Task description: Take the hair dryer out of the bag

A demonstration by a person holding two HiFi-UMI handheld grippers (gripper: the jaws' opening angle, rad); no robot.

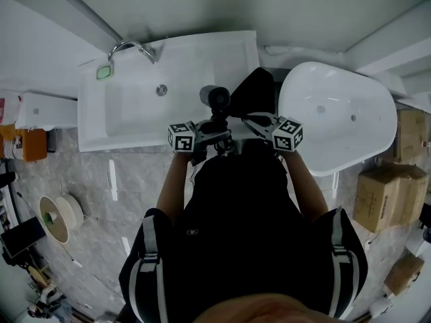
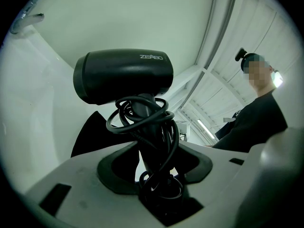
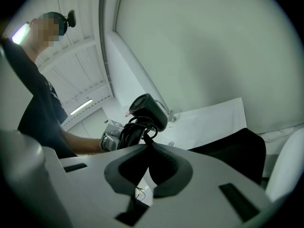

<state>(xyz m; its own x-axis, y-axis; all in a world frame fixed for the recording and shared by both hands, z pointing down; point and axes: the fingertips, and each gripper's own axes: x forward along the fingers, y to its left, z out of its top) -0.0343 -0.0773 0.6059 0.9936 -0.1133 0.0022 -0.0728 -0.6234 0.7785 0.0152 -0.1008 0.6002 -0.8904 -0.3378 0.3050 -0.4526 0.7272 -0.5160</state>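
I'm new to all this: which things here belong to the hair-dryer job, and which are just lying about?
In the job: hair dryer, black bag, left hand-held gripper, right hand-held gripper.
Lying about: sink, tap, bathtub, cardboard boxes.

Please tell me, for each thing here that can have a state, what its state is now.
hair dryer, out of the bag, upright
cord, coiled round the handle
left gripper, jaws closed on the handle
right gripper, jaws shut on the bag's edge
bag, slumped at the sink's right end
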